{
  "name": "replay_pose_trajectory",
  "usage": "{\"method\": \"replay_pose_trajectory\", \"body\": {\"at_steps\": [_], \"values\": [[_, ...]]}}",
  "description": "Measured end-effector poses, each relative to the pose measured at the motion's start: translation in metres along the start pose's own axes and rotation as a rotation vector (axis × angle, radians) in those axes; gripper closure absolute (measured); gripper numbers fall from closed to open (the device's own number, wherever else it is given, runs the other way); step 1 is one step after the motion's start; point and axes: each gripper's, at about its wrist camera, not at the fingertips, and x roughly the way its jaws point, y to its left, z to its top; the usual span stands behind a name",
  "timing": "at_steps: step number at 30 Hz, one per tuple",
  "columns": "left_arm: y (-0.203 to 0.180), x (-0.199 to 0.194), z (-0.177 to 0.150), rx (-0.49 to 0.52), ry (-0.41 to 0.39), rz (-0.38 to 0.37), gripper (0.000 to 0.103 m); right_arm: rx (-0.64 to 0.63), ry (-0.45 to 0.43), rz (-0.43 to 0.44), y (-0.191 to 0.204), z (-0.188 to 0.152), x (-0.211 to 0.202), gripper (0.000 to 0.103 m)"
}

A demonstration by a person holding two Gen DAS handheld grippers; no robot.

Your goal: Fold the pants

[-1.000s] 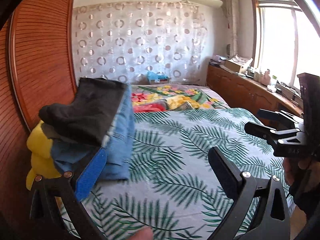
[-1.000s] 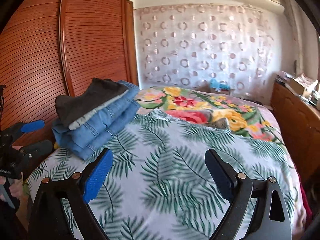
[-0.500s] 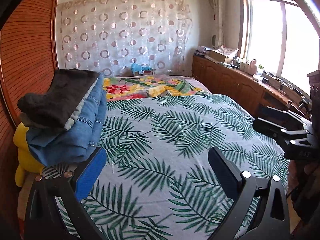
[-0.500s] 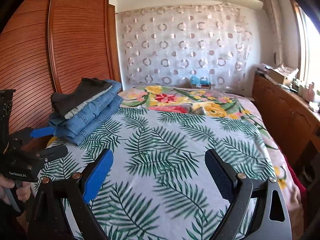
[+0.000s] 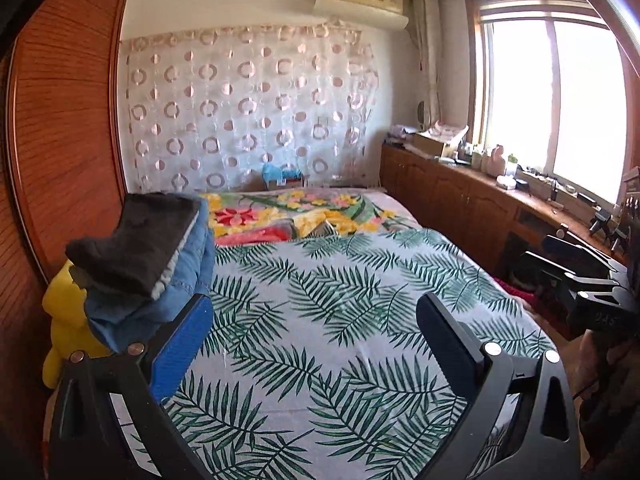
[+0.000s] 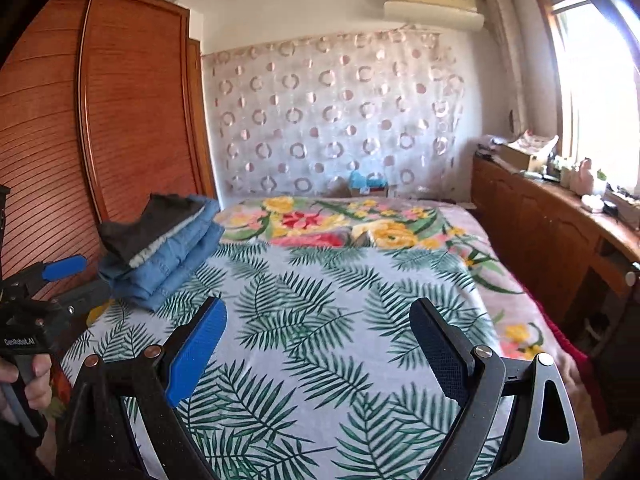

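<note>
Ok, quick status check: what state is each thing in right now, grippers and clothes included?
left gripper: open, holding nothing, above the bed
right gripper: open, holding nothing, above the bed
dark pants: folded, on top of the stack
blue jeans: folded, stacked at the bed's left edge
leaf-print bedspread: spread flat
wardrobe door: shut

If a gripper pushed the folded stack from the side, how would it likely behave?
The stack is soft cloth, so it would likely slump rather than slide whole. The dark top garment overhangs the jeans and could slip off first. Denim layers look fairly heavy.
</note>
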Motion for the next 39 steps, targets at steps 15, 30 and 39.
{"method": "replay_pose_trajectory", "body": {"at_steps": [15, 30, 39], "values": [[0.003, -0.020, 0.006, -0.005, -0.050, 0.023, 0.001, -0.008, -0.062, -0.019, 0.012, -0.019, -0.015, 0.009], [0.005, -0.020, 0.005, -0.012, -0.048, 0.028, 0.001, -0.007, -0.065, -0.017, 0.005, -0.021, -0.014, 0.009], [0.005, -0.020, 0.002, -0.015, -0.045, 0.030, 0.001, -0.013, -0.064, -0.014, 0.005, -0.021, -0.014, 0.009]]}}
